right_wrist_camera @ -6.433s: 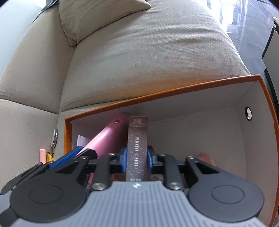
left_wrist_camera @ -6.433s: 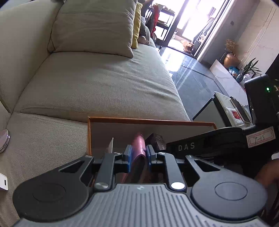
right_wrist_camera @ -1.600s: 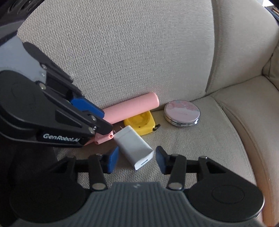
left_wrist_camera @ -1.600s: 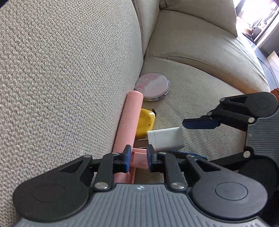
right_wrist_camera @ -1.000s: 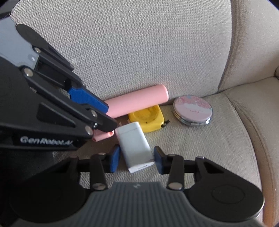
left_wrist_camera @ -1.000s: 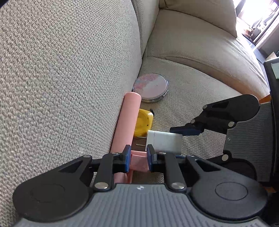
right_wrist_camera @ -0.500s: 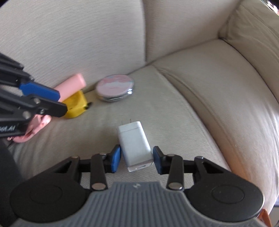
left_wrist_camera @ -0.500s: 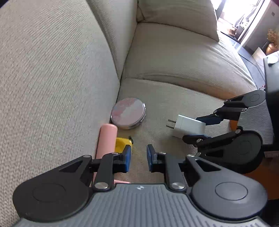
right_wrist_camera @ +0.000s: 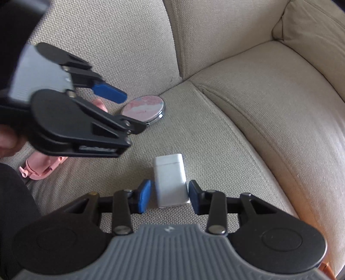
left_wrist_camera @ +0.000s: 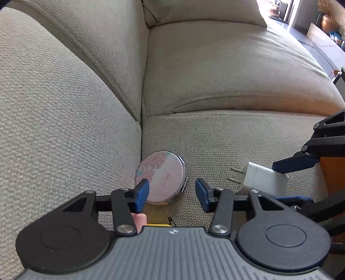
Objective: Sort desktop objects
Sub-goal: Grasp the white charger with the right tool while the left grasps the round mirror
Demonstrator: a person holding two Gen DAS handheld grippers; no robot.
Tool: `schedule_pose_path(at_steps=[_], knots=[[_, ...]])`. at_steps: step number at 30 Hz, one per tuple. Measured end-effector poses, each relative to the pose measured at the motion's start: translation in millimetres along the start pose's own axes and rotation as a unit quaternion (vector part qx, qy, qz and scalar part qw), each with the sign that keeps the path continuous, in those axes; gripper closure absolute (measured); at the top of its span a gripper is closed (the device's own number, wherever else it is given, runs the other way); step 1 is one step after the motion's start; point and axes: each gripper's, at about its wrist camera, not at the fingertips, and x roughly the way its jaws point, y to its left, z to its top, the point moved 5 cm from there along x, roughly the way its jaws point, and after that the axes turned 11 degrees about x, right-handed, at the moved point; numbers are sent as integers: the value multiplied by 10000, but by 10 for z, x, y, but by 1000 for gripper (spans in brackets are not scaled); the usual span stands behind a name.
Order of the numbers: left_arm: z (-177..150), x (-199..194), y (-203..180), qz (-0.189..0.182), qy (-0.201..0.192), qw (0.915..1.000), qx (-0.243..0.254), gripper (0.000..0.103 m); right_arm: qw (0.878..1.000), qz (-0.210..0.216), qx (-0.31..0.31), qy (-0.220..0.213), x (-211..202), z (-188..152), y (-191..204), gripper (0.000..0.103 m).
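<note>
A round pink compact mirror (left_wrist_camera: 161, 177) lies on the sofa seat by the backrest crease; it also shows in the right wrist view (right_wrist_camera: 143, 109). My left gripper (left_wrist_camera: 171, 193) is open just above and in front of it, empty. My right gripper (right_wrist_camera: 169, 196) is shut on a white plug charger (right_wrist_camera: 170, 180), held above the seat; the charger also shows in the left wrist view (left_wrist_camera: 262, 182). A pink tube case (right_wrist_camera: 42, 167) and a yellow item (left_wrist_camera: 158, 225) lie under the left gripper, mostly hidden.
The beige sofa backrest (left_wrist_camera: 64, 97) rises on the left and a cushion (left_wrist_camera: 204, 13) sits at the far end. An orange box edge (left_wrist_camera: 333, 172) shows at the right behind the right gripper.
My left gripper has opened, let go of the pink case and moved forward over the mirror. My right gripper has lifted the charger off the seat and carried it right.
</note>
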Motion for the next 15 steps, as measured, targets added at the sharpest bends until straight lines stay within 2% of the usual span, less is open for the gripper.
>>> schedule_pose_path(at_steps=[4, 10, 13, 15], knots=[[-50, 126, -75, 43, 145, 9998, 139, 48, 9999, 111, 45, 12, 67, 29, -9, 62], [-32, 181, -42, 78, -7, 10000, 2, 47, 9998, 191, 22, 29, 115, 32, -9, 62], [-18, 207, -109, 271, -98, 9994, 180, 47, 9997, 227, 54, -2, 124, 54, -19, 62], [-18, 187, -112, 308, -170, 9992, 165, 54, 9997, 225, 85, -14, 110, 59, -22, 63]])
